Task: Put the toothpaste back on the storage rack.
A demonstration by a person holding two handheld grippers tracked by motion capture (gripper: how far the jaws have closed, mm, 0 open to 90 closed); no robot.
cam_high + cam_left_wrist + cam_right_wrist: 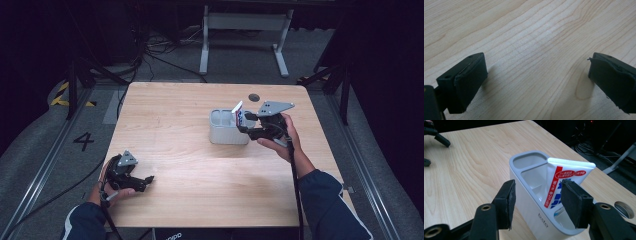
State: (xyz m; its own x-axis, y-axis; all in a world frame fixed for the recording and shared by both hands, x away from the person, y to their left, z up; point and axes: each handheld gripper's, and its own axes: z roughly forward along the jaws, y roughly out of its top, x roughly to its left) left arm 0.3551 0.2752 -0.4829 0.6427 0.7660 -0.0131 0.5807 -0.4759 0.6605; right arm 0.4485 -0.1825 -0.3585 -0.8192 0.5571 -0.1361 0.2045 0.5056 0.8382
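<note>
Right gripper (536,202) hovering open at holder (529,202), jaws apparently clear of the toothpaste tube (564,182) (standing inside). Left gripper (536,82) resting wide open, empty, on table (529,30).

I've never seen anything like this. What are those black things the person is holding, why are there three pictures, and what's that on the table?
No robot here: a person holds a hand-operated claw in each hand. One picture looks down from above; the other two come from small cameras riding on each claw.

From above, the left gripper rests low at the near edge of the wooden table. Its own camera shows its jaws wide apart over bare wood.

The right gripper is at a white holder with compartments. A toothpaste tube stands tilted inside one. The jaws are open, one outside the holder's wall and one beside the tube, gripping nothing.
</note>
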